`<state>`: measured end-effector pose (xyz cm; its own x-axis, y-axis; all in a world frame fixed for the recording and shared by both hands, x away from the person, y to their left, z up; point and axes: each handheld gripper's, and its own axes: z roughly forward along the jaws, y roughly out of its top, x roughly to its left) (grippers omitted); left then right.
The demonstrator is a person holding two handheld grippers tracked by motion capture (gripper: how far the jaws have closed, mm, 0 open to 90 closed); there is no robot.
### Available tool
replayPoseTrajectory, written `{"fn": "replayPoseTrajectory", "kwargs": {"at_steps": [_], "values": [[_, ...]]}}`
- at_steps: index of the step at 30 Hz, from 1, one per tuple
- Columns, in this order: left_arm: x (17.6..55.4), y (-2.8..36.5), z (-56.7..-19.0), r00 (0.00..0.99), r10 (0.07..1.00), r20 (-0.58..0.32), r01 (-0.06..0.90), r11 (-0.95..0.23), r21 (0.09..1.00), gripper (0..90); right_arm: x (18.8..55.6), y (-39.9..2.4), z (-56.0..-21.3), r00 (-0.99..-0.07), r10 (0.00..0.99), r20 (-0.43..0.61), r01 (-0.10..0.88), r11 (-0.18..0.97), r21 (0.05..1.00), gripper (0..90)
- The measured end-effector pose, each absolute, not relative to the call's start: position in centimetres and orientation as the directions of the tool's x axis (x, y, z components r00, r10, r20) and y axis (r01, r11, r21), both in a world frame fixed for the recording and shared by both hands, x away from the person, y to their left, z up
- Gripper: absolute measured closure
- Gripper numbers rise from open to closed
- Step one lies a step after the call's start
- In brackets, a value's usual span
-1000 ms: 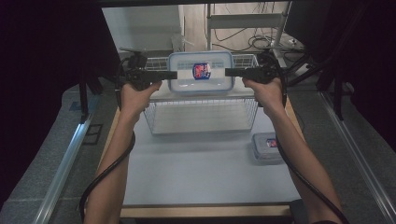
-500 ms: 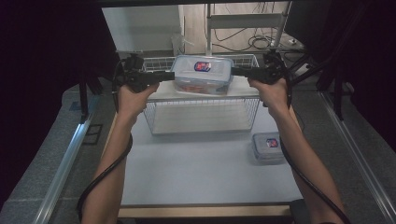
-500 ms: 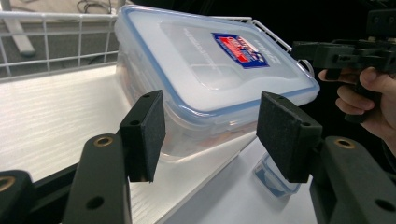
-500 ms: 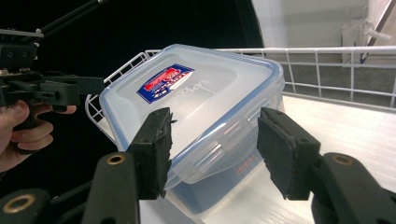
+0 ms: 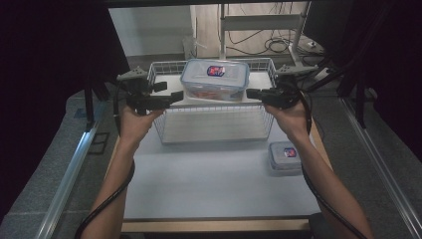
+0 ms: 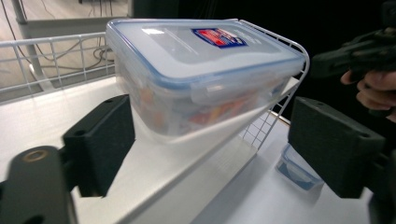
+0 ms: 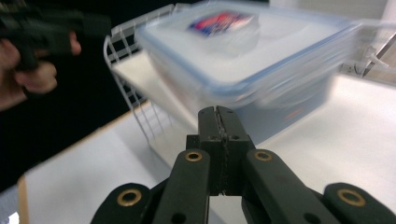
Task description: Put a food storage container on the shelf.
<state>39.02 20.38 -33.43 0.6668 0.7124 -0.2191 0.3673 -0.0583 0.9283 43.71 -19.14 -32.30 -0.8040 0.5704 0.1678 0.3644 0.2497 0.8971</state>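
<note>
The left hand-held gripper (image 6: 210,154) gapes wide beside the lidded container (image 6: 201,70) on the wire rack (image 5: 214,122); the right hand-held gripper (image 7: 219,119) is pressed closed, empty

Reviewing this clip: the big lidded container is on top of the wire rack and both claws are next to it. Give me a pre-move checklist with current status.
1. Large container resting on the rack's top shelf: ok.
2. Its lid seated all round: ok from the left gripper view; latches cannot tell.
3. Left claw off the container, jaws wide apart: ok.
4. Right claw off the container, jaws pressed together on nothing: ok.
5. Container clear of the shelf edge: cannot tell; it sits close to the near edge.
6. Small container on the table, away from both hands: ok.
</note>
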Motion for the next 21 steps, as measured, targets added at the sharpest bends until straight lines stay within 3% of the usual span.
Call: {"fn": "replayPoseTrajectory", "kwargs": {"at_steps": [6,21], "values": [[37.3,20.2,-35.0,0.680,0.709,-0.190,0.347,-0.083,0.934,9.3,43.9,-17.3,-33.8,-0.813,0.569,0.125,0.355,0.314,0.881,89.4],[33.5,19.3,-38.7,0.701,0.698,-0.148,0.335,-0.139,0.932,8.3,45.6,-17.2,-34.0,-0.777,0.616,0.132,0.379,0.290,0.879,89.4]]}}
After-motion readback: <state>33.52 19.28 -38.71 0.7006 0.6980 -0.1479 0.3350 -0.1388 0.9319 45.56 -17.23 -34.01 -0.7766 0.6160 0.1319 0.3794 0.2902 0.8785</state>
